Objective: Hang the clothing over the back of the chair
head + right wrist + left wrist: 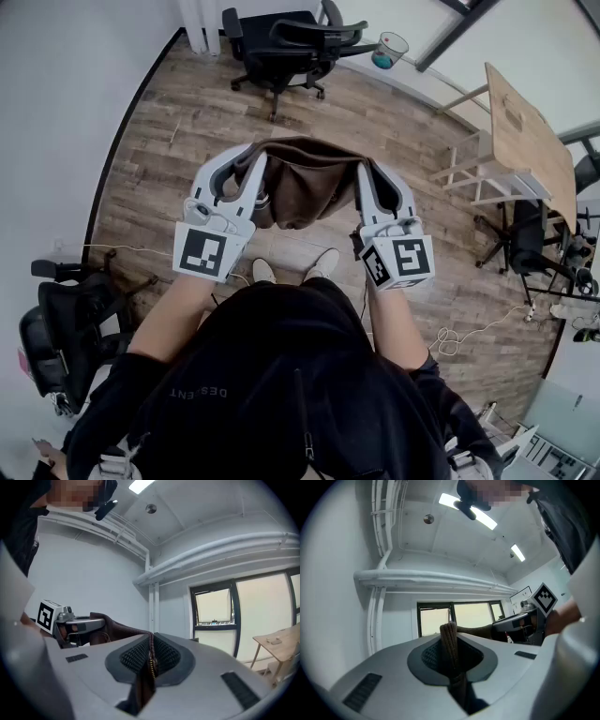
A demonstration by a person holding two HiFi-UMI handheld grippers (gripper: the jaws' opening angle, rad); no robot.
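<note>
I hold a brown garment (305,183) spread out at chest height between both grippers. My left gripper (246,180) is shut on its left edge; in the left gripper view the ribbed brown hem (450,641) stands pinched between the pads. Shut on the right edge is my right gripper (373,187), and in the right gripper view the garment's zipper strip (151,660) is clamped between the pads. The cloth sags in a fold between the two grippers. A black office chair (281,42) stands on the wooden floor ahead of me, well beyond the garment.
A second black chair (66,323) stands close at my left, by the white wall. A wooden table (525,141) and a white frame are at the right. A clear bin (389,49) sits at the back. Cables (469,333) lie on the floor at the right.
</note>
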